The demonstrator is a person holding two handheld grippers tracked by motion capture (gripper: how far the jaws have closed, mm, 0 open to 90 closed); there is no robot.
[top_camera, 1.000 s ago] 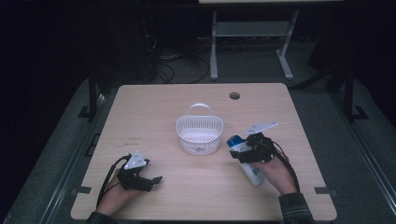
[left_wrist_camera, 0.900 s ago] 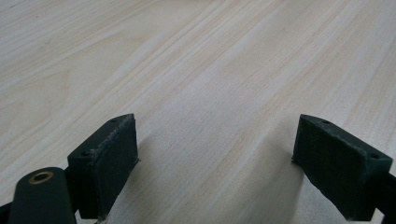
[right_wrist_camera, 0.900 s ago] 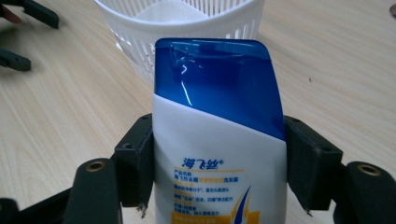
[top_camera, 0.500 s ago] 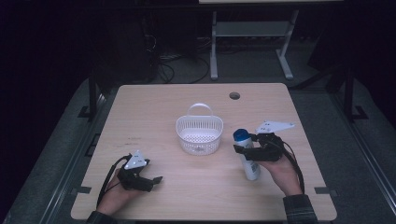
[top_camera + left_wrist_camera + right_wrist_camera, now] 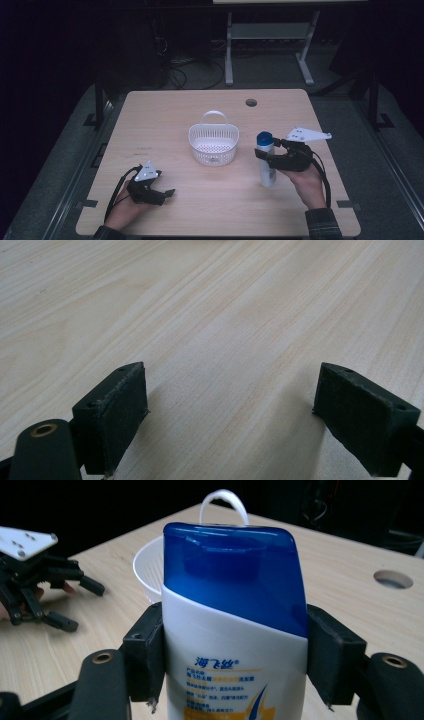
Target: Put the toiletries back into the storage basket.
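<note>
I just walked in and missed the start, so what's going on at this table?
A person is working at a wooden table with a pair of tongs in each hand. The right tongs are shut on a white shampoo bottle with a blue cap, held upright just to the right of a white plastic basket. The basket looks empty. The left tongs rest open near the table's front left, with nothing between their jaws.

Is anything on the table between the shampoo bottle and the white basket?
Nothing visible. The right tool grips the bottle upright, just right of the basket, with bare table between them. The left tool sits far off.
</note>
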